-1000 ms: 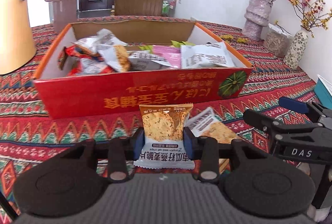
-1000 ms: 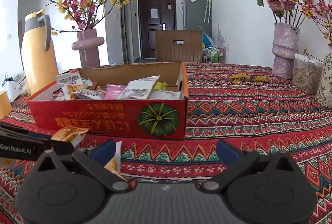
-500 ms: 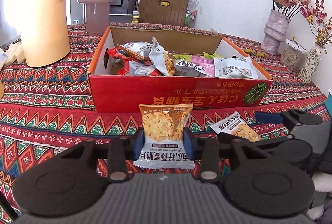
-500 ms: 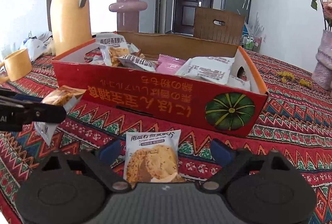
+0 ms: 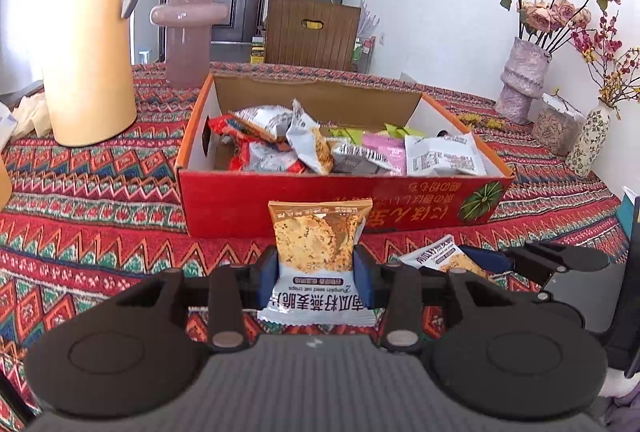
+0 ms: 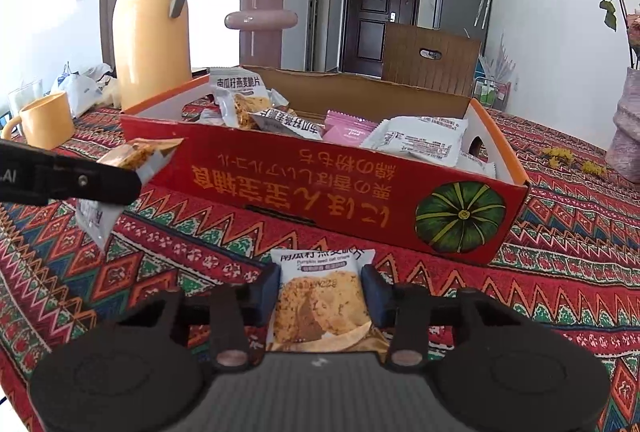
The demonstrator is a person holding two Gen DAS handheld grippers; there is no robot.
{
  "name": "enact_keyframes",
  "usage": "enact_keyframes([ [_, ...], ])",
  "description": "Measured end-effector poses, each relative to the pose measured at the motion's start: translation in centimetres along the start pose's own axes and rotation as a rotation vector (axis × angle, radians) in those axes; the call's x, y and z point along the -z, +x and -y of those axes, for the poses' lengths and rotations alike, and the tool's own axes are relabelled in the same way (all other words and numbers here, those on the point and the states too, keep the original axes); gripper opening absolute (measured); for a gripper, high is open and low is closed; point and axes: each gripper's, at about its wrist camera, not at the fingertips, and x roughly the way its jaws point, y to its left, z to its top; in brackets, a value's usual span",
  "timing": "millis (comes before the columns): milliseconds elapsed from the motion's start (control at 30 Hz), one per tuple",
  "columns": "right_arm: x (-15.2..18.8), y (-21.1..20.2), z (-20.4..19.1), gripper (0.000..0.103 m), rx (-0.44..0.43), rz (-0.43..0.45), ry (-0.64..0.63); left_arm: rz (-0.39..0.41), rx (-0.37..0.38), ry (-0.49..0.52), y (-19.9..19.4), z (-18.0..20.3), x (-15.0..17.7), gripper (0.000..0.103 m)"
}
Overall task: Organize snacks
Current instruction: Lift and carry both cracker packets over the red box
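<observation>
The left claw [image 5: 315, 270] points forward and slightly downward, its blue pads [image 5: 267, 278] clamped on a snack packet [image 5: 316, 264] held clear of the table. The right claw [image 6: 322, 294], just beside it, has just been closing, its pads [image 6: 374, 290] now against a second packet [image 6: 322, 302] lying flat

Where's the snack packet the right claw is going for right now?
In the right wrist view, the oat crisp packet lies on the tablecloth between the right claw fingers, just before the red box.
</observation>
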Motion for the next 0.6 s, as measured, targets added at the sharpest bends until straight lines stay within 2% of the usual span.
enact_keyframes([
  [167, -0.7, -1.7, 0.4, 0.043, 0.002, 0.069, 0.015, 0.046, -0.006, 0.03, -0.4, 0.7, -1.8, 0.04],
  [367, -3.7, -4.3, 1.9, 0.043, 0.038, 0.215, 0.05, 0.111, -0.033, 0.051, -0.4, 1.4, -4.8, 0.04],
  [467, -5.8, -4.4, 2.9, 0.043, 0.064, 0.264, 0.069, 0.146, -0.056, 0.052, 0.0, 1.7, -6.4, 0.04],
  [600, -8.6, -3.0, 4.1, 0.043, 0.101, 0.286, 0.08, 0.169, -0.092, 0.05, 1.2, 2.1, -8.4, 0.04],
])
